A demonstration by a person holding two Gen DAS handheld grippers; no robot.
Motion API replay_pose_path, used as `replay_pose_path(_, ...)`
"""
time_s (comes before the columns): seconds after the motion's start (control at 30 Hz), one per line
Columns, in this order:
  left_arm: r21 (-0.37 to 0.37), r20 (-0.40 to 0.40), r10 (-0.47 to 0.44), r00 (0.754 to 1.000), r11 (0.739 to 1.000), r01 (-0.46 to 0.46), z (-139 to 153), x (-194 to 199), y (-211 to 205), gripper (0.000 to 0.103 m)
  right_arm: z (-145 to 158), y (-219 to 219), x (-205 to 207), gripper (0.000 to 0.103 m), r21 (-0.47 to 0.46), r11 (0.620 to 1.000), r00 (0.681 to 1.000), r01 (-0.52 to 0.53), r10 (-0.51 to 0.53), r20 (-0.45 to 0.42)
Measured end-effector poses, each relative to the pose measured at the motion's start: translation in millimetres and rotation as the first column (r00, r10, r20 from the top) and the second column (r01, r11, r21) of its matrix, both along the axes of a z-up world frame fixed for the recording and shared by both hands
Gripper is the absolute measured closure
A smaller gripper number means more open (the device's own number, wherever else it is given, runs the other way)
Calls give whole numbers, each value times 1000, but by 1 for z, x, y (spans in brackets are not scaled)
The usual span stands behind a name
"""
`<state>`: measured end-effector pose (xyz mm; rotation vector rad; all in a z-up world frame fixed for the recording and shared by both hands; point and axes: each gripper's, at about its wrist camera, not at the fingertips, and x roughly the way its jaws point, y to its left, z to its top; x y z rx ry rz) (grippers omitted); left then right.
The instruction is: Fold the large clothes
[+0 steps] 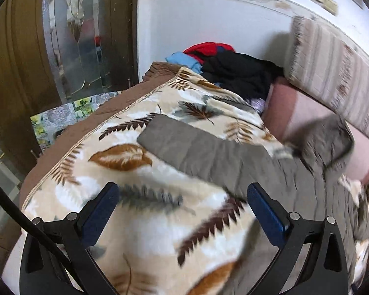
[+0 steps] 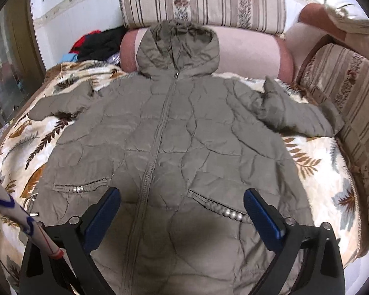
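Note:
A grey-olive quilted hooded jacket [image 2: 179, 135] lies flat, front up and zipped, on a leaf-patterned blanket [image 2: 24, 147]. Its hood rests against a pink bolster and both sleeves are spread out to the sides. My right gripper [image 2: 182, 209] is open and empty, hovering over the jacket's lower front between its two pockets. My left gripper [image 1: 183, 204] is open and empty above the blanket [image 1: 145, 221], just short of the jacket's left sleeve [image 1: 204, 147], whose cuff points to the left. The left wrist view is motion-blurred.
A pile of black, red and blue clothes [image 1: 223, 64] sits at the blanket's far corner by the wall. Striped sofa cushions [image 2: 204, 0] and a pink bolster [image 2: 248, 51] line the back and right. A glass-panelled wooden door [image 1: 69, 36] stands at the left.

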<state>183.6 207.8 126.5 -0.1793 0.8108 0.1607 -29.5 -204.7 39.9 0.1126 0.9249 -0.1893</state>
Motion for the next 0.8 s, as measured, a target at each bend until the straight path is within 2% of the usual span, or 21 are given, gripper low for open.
replay_pose_path(0.13, -68, -14, 30, 999, 997, -31, -12, 59, 26, 1, -7, -9, 20, 13, 1, 1000, 999, 0, 0, -39)
replay_pose_path(0.3, -255, -112, 47, 993, 964, -74, -74, 121, 61, 1, -19, -26, 37, 13, 3, 999, 997, 42, -42, -70)
replay_pose_path(0.4, -316, -155, 41, 987, 945, -89, -114, 143, 79, 17, -31, -35, 43, 13, -8, 998, 993, 64, -65, -99)
replay_pose_path(0.47, -365, -183, 27, 983, 926, -93, -139, 156, 88, 36, -40, -39, 45, 13, -11, 997, 990, 78, -79, -119)
replay_pose_path(0.53, -393, -209, 35, 977, 912, -117, -160, 167, 97, 40, -47, -43, 48, 13, -17, 996, 986, 90, -92, -138)
replay_pose_path(0.7, -442, -240, 60, 969, 882, -164, -201, 185, 109, 40, -61, -47, 57, 13, -24, 994, 979, 111, -113, -171)
replay_pose_path(0.73, -450, -226, 67, 972, 878, -165, -202, 187, 111, 37, -63, -47, 59, 13, -25, 994, 978, 111, -114, -173)
replay_pose_path(0.77, -470, -209, 65, 976, 868, -159, -203, 190, 112, 24, -64, -46, 61, 13, -28, 994, 978, 109, -112, -174)
replay_pose_path(0.8, -506, -195, 56, 979, 849, -150, -204, 193, 112, 17, -65, -45, 62, 13, -32, 994, 978, 106, -110, -176)
